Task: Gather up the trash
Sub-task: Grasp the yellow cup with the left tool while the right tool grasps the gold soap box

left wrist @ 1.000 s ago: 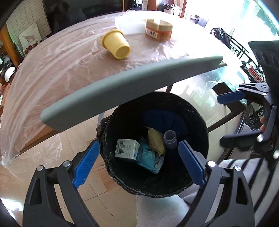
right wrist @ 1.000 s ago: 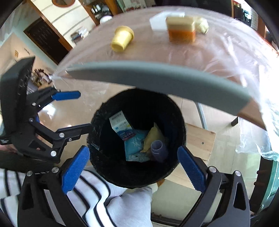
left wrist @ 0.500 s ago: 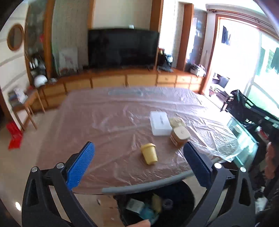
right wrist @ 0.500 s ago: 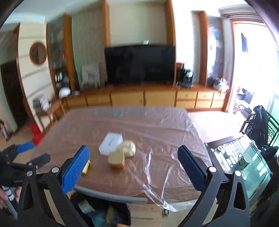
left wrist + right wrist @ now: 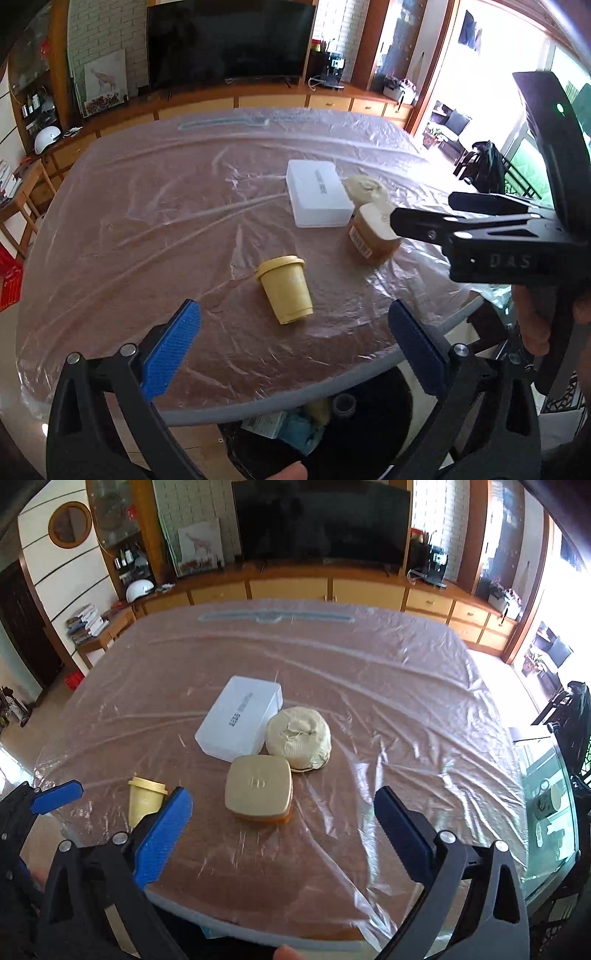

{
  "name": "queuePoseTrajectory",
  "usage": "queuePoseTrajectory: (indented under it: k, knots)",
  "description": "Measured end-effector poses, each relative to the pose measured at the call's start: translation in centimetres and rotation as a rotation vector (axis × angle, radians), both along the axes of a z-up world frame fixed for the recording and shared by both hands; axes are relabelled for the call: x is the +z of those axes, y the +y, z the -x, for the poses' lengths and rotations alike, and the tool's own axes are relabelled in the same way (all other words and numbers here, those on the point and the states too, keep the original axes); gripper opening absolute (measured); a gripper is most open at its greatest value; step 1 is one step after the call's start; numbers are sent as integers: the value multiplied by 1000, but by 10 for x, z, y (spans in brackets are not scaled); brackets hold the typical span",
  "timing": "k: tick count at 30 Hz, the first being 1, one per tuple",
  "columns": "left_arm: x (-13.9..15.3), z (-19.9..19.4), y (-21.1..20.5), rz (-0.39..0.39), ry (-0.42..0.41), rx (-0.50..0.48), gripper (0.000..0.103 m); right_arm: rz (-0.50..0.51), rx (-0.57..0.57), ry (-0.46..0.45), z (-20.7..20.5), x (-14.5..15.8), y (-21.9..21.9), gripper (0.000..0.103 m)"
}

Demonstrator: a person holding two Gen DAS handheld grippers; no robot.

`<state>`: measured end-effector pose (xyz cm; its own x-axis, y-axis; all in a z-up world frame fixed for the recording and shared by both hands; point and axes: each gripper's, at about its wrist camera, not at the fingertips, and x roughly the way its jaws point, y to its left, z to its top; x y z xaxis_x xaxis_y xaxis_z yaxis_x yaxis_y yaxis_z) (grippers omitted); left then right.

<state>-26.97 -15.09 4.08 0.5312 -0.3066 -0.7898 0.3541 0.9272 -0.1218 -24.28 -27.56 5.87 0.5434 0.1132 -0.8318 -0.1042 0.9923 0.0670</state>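
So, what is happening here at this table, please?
A person is clearing trash from a plastic-covered table with a gripper in each hand. Both the left gripper and the right gripper are empty; the right one's jaws are closing slightly. A yellow cup on its side, a white box, a gold-lidded jar and a cream bundle wait on the table. The black bin below its edge already holds some trash.

Both wrist cameras look forward and down from the near edge of the plastic-covered table (image 5: 147,206), facing the television (image 5: 321,520). The left view sits further left and catches the bin (image 5: 388,424) below. Both share the yellow cup (image 5: 286,290), white box (image 5: 240,716) and jar (image 5: 260,788).
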Motion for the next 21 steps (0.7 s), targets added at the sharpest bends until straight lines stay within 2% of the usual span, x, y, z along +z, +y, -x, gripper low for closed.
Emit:
queuePoseTrajectory:
  k: [2, 4, 5, 7, 12, 14, 17, 18, 20, 21]
  knots:
    - [-4, -4, -2, -22, 4, 2, 96, 2, -3, 27, -9, -9, 2, 91]
    - [-11, -11, -6, -53, 7, 6, 84, 8, -2, 47, -15, -17, 4, 84]
    - [-13, -13, -7, -61, 14, 5, 81, 8, 1, 51, -17, -19, 6, 83]
    - [-17, -16, -6, -45, 37, 3, 65, 3, 9, 55, -17, -21, 7, 76]
    - [-20, -19, -3, -10, 66, -1, 59, -9, 9, 63, -19, -26, 12, 73]
    - [-20, -19, -4, -10, 67, -6, 50, -9, 7, 62, -21, -28, 14, 71]
    - [-21, -21, -4, -3, 79, -5, 45, -7, 6, 62, -20, -30, 16, 65]
    - [-22, -22, -4, 2, 85, -8, 39, -11, 5, 66, -21, -32, 16, 61]
    - [-22, -21, -6, -1, 86, -14, 39, -24, 0, 71, -20, -34, 15, 59]
    - [-22, -21, -6, -5, 84, -17, 39, -31, -2, 68, -20, -34, 15, 53]
